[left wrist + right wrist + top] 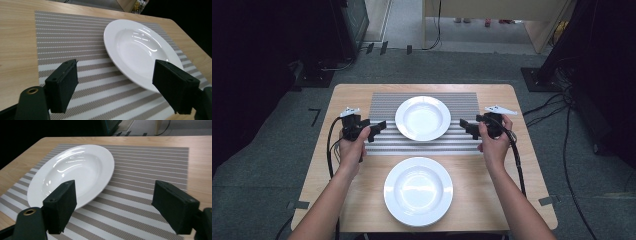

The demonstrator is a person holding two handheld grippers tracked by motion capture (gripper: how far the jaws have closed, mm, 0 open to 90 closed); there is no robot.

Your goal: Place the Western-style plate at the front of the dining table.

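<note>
Plates first: from the high view, 2 white plates sit on the bench (512, 165), the far plate (422, 118) on a striped placemat (384, 105) and the near plate (418, 190) on bare wood closer to the person. The left hand-held gripper (378, 127) and the right hand-held gripper (464, 125) flank the far plate, each just beside its rim and apart from it, both pointing inward. In the left gripper view, the jaws stand wide with nothing between them, and the far plate (140, 50) lies ahead and toward one jaw, its rim resting flat on the placemat (70, 40). In the right gripper view, the jaws are likewise wide and empty, with the far plate (72, 175) ahead near the other jaw. If the far plate is to be lifted, each gripper should probably dip so 1 jaw slides under the rim, and both should close together to keep it level.
</note>
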